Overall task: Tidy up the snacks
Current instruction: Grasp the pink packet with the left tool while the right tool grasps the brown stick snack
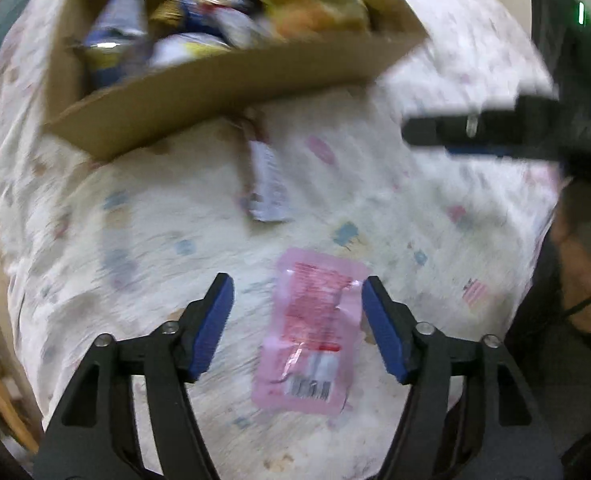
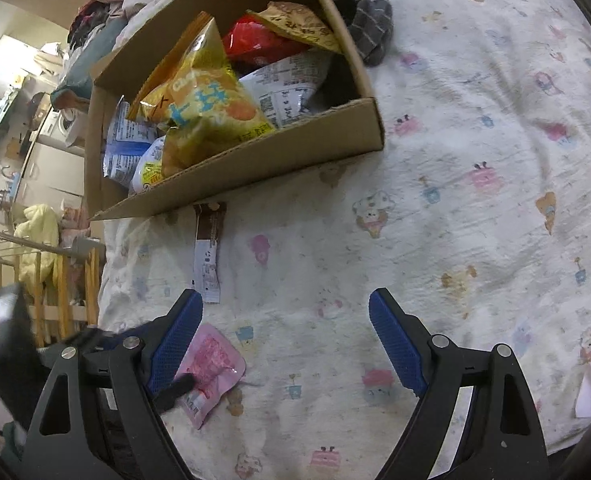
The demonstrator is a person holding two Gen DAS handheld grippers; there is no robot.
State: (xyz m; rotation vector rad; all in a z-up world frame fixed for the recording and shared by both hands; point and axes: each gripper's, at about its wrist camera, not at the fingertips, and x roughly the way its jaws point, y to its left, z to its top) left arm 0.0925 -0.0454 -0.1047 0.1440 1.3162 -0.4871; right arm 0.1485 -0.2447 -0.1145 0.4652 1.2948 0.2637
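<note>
Left wrist view: your left gripper (image 1: pixel 297 294), jaws wide, frames a pink packet (image 1: pixel 307 332) on the bedsheet (image 1: pixel 135 240); your right gripper (image 2: pixel 285 312) gapes wide, holding nothing, near the cardboard box (image 2: pixel 255 168).

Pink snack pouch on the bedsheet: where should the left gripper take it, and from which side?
The pink snack pouch lies flat, lengthwise between the open left gripper fingers. Come straight down from above and pinch across its narrow width at mid-body, probably pressing into the soft bedsheet.

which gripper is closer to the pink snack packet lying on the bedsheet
Left. The left gripper is open right over the pink packet, fingers either side. The right gripper hangs open beside it, over bare sheet.
</note>
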